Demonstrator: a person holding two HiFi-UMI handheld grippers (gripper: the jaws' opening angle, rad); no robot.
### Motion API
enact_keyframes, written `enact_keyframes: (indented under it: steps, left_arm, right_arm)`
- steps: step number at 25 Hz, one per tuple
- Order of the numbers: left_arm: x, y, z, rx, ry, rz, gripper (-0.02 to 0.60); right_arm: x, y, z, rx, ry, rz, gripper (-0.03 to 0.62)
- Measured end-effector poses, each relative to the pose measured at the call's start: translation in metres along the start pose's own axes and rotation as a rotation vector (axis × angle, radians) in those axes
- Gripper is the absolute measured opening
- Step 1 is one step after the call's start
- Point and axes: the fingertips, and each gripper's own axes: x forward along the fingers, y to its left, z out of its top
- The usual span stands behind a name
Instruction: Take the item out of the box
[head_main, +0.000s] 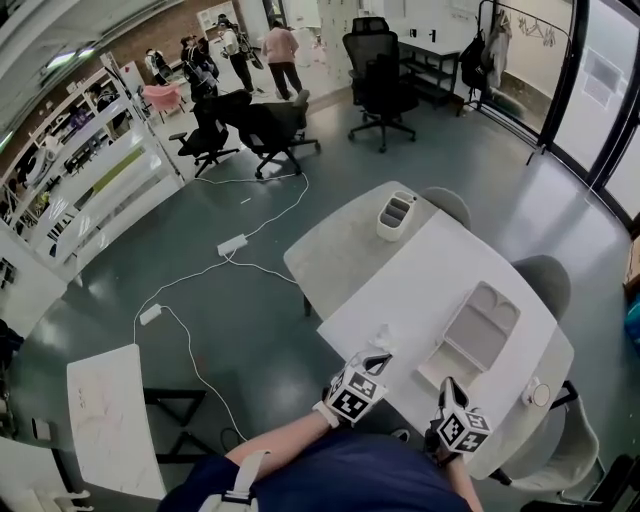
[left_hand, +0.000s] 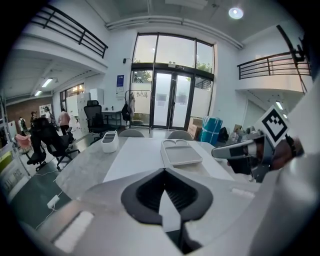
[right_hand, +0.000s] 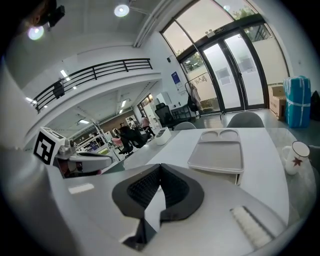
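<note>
Large open office hall with glass doors, swivel chairs and a few people standing far off. Close by, a white table (head_main: 400, 290) carries a flat grey box (head_main: 480, 333) whose moulded top has two small hollows and one large one. It looks closed, so the item is out of sight, presumably inside. A small white caddy (head_main: 397, 214) sits at the far end, and a cup (right_hand: 298, 151) stands to the right of the box.

Both tools hover over the near edge, short of the box. The left tongs (left_hand: 163, 172) are pressed together with nothing seen between the pads. The right tongs (right_hand: 159, 167) are likewise closed and empty.

The task seems barely begun. Next, one pair likely must spread, reach forward and lift the top.
</note>
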Motion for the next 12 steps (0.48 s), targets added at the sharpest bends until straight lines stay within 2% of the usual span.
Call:
enact_keyframes:
  steps: [12]
  left_arm:
    - [-0.004,-0.031,0.026,0.053,-0.032,-0.037,0.002]
  right_arm:
    - [-0.020,-0.012,0.025,0.009,-0.067,0.009,0.002]
